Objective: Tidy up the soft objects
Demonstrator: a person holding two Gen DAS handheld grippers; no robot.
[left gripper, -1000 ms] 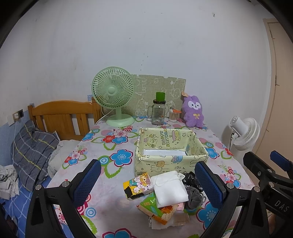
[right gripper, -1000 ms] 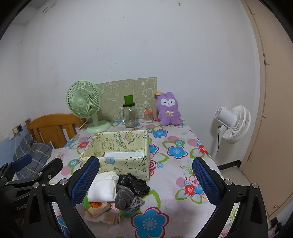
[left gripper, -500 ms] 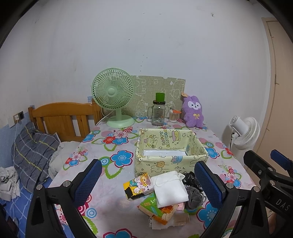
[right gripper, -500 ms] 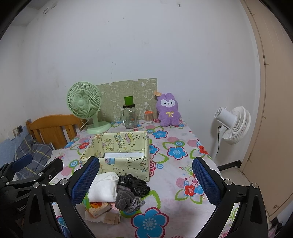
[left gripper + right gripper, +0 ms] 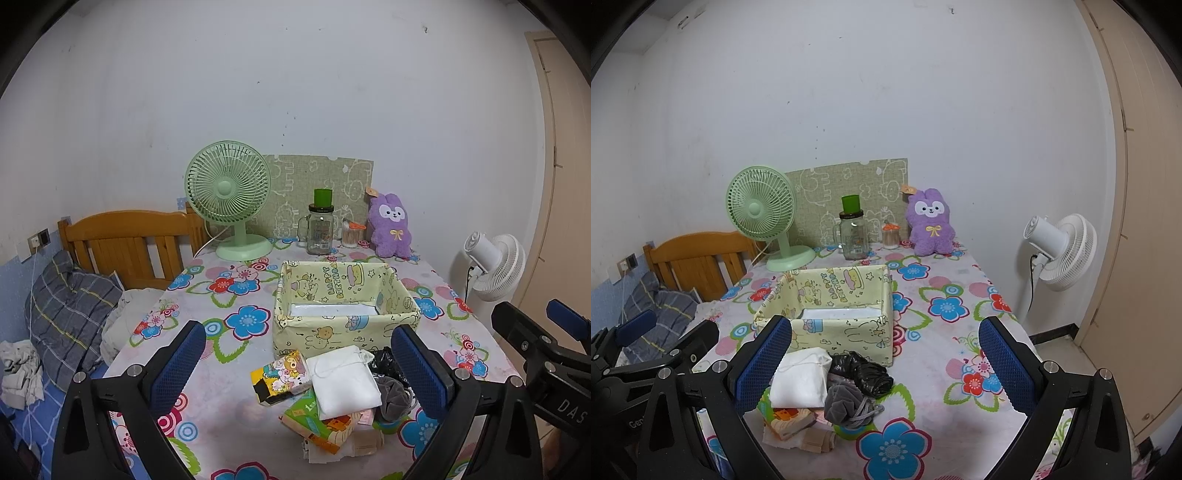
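In the left wrist view the left tool [image 5: 297, 365] is wide open and holds nothing, with the pile of soft things [image 5: 341, 391] just ahead between its fingers, before the fabric box [image 5: 343, 332], while in the right wrist view the right tool [image 5: 884, 363], also wide and free, has the pile [image 5: 827, 391] ahead toward its left finger.

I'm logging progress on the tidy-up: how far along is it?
Barely started. The yellow fabric bin holds only a flat white liner. Both the left tool and right tool are open, holding nothing. The pile of soft items still lies in front of the bin.
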